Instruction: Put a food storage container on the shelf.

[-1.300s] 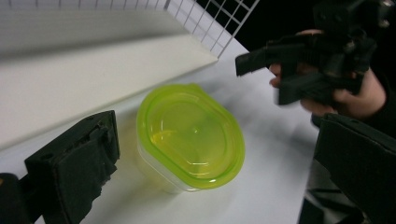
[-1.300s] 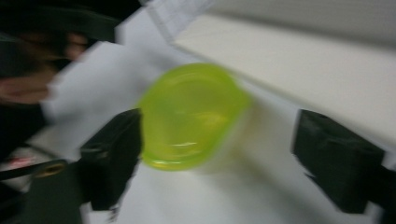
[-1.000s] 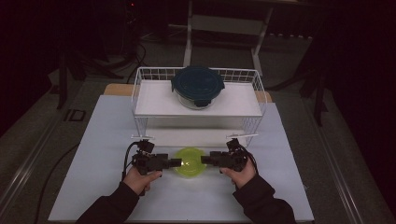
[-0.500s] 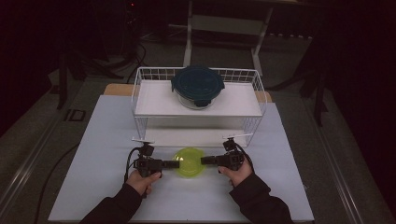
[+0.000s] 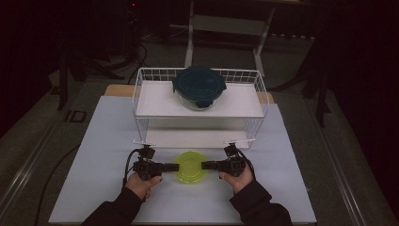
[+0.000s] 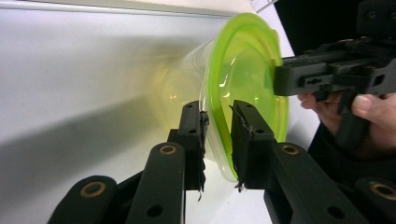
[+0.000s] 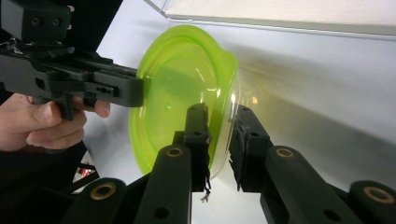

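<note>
In front of the white wire rack (image 5: 200,101), seen from the high view, the green lidded container (image 5: 190,166) sits on the pale table (image 5: 94,141), and both grippers have come in at it level from either side: the left gripper (image 5: 172,166) at its left edge, the right gripper (image 5: 208,165) at its right edge. On the rack's upper shelf stands a dark-lidded bowl (image 5: 199,86), well behind the action. My read: this is a two-sided pinch on the lid rim, and doing it well means biting evenly on both sides and lifting level, so the clear tub doesn't tip or slide toward the rack.

Over to the left gripper view: the jaws have just been closing and now stand narrow, the green rim of the container (image 6: 243,88) running right between the pads, which look to be pressing on it. The right gripper (image 6: 280,79) meets the far edge.

Now the right gripper view, with the rack's lower shelf (image 7: 289,11) just beyond: its jaws have also just been closing, and the container (image 7: 182,93) wall and rim sit between them, the pads on the plastic. The left gripper (image 7: 137,91) touches the opposite rim.
</note>
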The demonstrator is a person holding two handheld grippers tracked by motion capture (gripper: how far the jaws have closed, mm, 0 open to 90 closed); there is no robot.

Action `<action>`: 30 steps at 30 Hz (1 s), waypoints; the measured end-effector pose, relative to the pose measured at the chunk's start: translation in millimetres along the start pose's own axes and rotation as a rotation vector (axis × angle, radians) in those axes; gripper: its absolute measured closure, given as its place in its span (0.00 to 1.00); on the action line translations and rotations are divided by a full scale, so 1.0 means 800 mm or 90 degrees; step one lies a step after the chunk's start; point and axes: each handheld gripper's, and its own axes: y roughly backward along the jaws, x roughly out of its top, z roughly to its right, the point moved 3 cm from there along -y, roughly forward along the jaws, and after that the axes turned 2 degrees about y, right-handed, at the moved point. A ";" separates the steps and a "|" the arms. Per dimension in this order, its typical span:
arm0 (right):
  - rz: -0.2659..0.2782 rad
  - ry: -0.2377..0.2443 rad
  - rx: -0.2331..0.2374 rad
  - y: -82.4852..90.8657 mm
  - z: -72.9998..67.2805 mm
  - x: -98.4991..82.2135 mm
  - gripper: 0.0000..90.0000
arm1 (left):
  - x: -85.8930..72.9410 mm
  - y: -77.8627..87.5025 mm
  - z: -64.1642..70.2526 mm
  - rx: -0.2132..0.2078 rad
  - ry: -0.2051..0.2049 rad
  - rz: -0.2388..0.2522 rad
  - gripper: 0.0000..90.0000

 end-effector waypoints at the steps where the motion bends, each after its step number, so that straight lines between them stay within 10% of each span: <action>1: 0.000 0.010 -0.004 0.000 -0.002 0.000 0.87 | -0.001 0.000 0.000 0.000 0.002 -0.001 0.82; 9: 0.002 0.038 -0.042 0.003 -0.017 -0.008 0.90 | -0.005 0.008 0.013 0.034 -0.008 0.016 0.89; 30: 0.061 0.099 -0.043 0.054 -0.068 0.017 0.90 | 0.017 0.054 0.070 0.003 -0.080 0.070 0.88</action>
